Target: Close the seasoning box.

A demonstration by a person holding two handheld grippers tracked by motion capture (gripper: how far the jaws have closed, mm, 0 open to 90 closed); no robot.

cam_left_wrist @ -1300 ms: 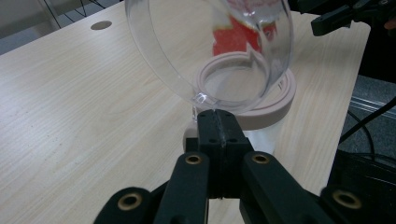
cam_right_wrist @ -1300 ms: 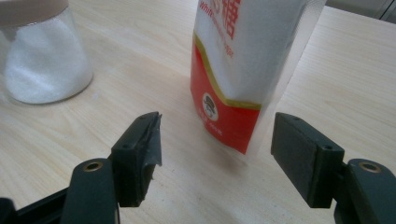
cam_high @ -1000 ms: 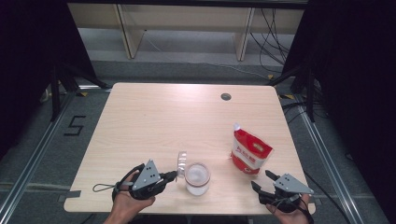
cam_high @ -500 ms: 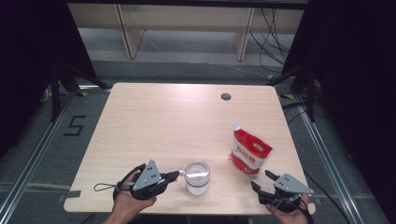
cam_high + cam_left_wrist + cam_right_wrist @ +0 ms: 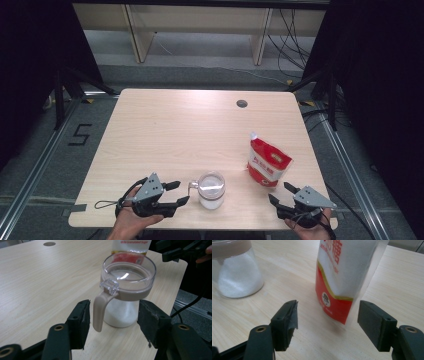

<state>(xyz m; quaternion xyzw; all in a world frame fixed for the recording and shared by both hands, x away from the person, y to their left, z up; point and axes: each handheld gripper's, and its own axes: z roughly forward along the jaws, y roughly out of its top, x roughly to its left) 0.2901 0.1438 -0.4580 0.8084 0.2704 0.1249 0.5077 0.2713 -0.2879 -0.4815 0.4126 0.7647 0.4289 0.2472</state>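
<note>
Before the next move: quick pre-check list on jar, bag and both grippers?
1. Sugar jar upright on the table: ok.
2. Jar lid seated flat on the rim: ok.
3. Left gripper off the jar handle: ok; jaws have just been opening, handle between them, pads not pressing.
4. Right gripper open, nothing held: ok.
5. Sugar bag standing, apart from the jar: ok.
6. Bag top sealed or cut: cannot tell.
</note>
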